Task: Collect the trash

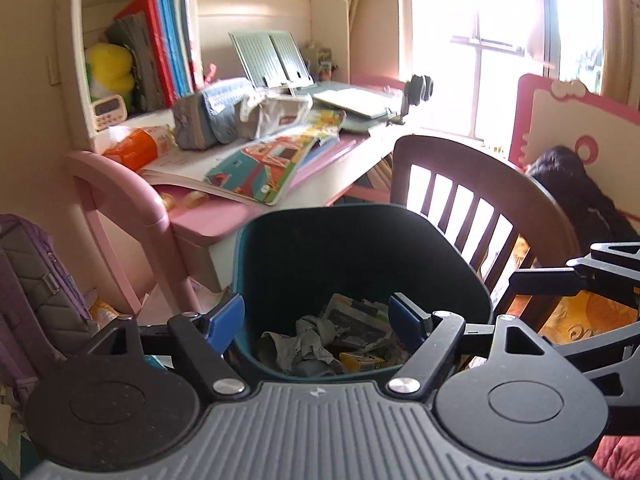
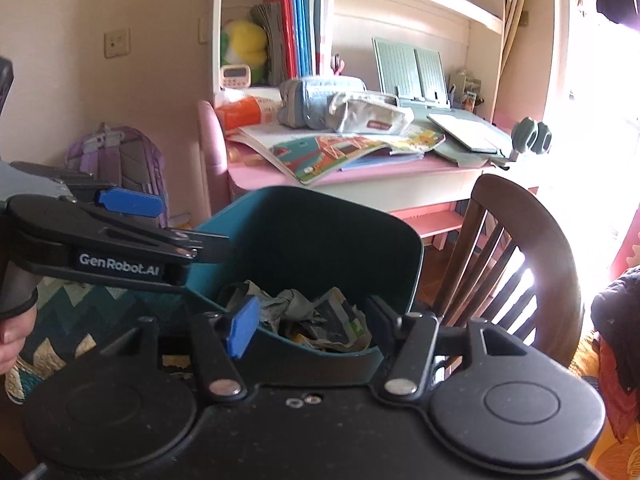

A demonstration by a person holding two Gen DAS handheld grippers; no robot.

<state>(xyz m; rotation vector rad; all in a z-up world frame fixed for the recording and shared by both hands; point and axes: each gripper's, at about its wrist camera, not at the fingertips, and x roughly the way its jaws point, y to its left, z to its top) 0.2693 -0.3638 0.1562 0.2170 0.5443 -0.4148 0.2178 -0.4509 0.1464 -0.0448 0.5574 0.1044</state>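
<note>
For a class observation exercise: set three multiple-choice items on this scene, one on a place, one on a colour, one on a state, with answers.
1. Where does the crumpled paper lie?
A in the bin
B on the chair
C on the shelf

2. What colour is the bin?
A pink
B teal
C yellow

3. How does the left gripper stand?
A shut on paper
B shut, empty
C open, empty

Answers: 1 A, it lies low between the bin's walls. 2 B, its walls are teal. 3 C, its pads stand apart, gripping nothing.
</note>
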